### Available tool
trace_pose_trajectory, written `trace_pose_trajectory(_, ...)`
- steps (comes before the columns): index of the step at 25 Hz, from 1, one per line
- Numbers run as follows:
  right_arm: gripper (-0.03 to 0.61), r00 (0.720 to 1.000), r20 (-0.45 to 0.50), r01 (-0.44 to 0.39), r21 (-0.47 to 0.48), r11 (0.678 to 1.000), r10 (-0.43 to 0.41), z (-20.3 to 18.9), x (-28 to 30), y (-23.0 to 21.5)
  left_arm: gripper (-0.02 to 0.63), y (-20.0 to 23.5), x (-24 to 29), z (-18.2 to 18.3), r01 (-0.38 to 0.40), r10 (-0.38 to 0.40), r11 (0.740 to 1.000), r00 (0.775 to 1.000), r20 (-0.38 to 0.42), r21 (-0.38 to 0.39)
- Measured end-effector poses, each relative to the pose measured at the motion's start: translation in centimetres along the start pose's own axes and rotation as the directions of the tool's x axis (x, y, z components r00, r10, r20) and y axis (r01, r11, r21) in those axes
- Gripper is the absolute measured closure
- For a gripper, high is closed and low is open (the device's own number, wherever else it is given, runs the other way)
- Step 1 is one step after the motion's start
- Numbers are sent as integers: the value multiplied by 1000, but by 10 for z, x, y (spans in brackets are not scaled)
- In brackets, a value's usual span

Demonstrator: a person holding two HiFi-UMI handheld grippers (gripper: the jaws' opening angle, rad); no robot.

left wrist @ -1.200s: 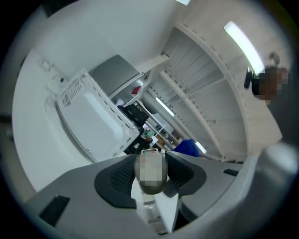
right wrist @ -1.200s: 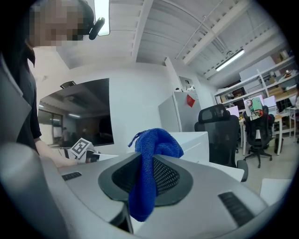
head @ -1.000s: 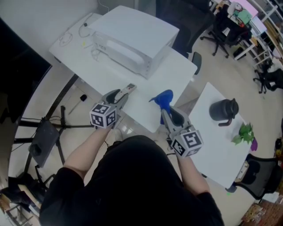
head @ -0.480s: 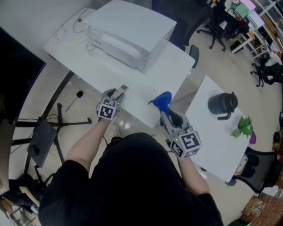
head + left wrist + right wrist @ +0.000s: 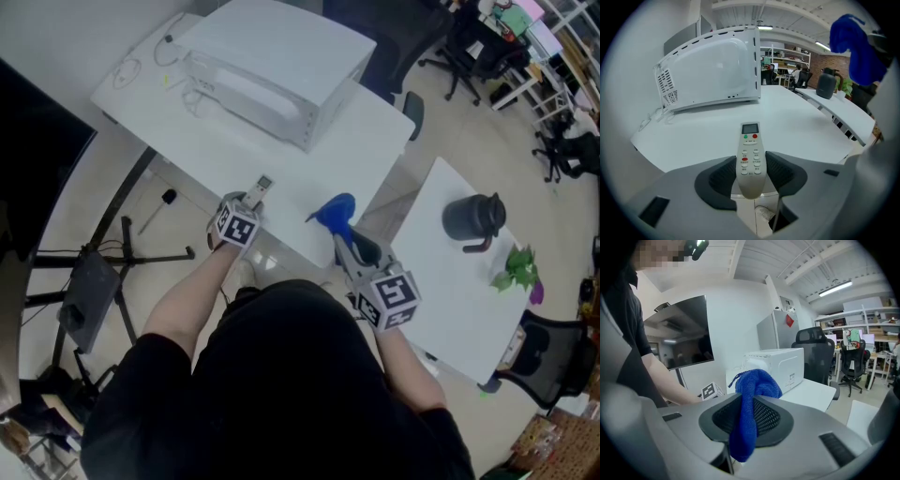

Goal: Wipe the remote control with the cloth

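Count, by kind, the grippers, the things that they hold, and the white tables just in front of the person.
Grippers: 2, left gripper and right gripper
Remote: 1, in the left gripper
Cloth: 1, blue, in the right gripper
Tables: 2, near table and right table
Total: 6

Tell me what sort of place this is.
Probably an open-plan office or lab workspace: it has white rectangular desks, black swivel office chairs and a large dark wall-mounted screen.
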State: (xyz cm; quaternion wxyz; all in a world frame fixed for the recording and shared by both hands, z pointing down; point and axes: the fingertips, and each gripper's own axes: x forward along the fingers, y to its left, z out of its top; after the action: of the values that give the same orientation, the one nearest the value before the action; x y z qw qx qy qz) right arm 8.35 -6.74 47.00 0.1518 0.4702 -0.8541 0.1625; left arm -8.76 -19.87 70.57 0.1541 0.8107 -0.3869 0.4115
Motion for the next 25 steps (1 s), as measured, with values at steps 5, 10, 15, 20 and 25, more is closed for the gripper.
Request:
trace_pose_trajectory(5,503,1000,-12,14,0,1000,-14,-3,0,-2,416,1,-1,1,0,0,1000,1000,-12,15)
trace_pose_trajectory(10,503,999,-25,33,3,999,-33,-8,1,-9,350,3,-6,1,-5,5,1000,1000,15,13)
trace_pose_trajectory(15,502,993,-92,75,-21,997,-77,-31,16,-28,341,8,-30,7,-23,23,1000,995,93,2)
trace_pose_trajectory(20,502,961,-241,120,-90,989,-139,-73,61,-59,341,6,-74,15,-22,32,998,982,186,-56)
trace_pose_trajectory(25,500,901,-396,114,-180,977,-178,-124,102,-82,341,-4,-111,20,3,23,995,969,248,-103)
